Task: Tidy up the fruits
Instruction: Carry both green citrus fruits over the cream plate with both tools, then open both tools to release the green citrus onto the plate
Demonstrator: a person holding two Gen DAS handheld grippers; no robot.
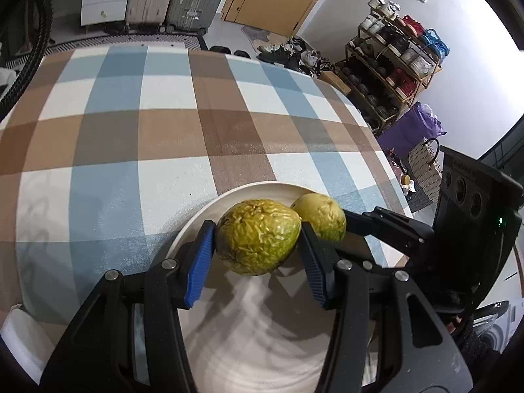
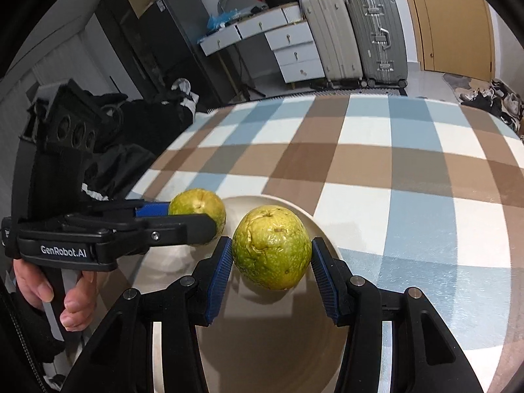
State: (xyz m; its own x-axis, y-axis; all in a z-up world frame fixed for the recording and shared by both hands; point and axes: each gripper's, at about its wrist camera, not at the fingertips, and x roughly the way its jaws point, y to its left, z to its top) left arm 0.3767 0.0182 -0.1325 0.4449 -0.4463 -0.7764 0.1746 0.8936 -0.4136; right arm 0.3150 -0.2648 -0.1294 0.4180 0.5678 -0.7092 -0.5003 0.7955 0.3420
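Two wrinkled yellow-green fruits are held over a cream plate [image 1: 249, 344] on the checkered tablecloth. My left gripper [image 1: 258, 245] is shut on one fruit [image 1: 258, 240], its blue pads [image 1: 201, 262] pressed on both sides. My right gripper [image 2: 271, 255] is shut on the second fruit [image 2: 271, 249], which also shows in the left wrist view [image 1: 322, 214] just behind the first. In the right wrist view the left gripper [image 2: 183, 222] comes in from the left holding its fruit [image 2: 196, 204] over the plate [image 2: 262, 344]. The two fruits sit side by side, close together.
The table edge [image 1: 389, 167] runs along the right in the left wrist view. Beyond it stand a shoe rack [image 1: 389, 75] and a woven basket [image 1: 424, 167]. Suitcases [image 2: 353, 36] and white drawers [image 2: 291, 52] stand behind the table. Dark bags [image 2: 147, 121] lie off the left edge.
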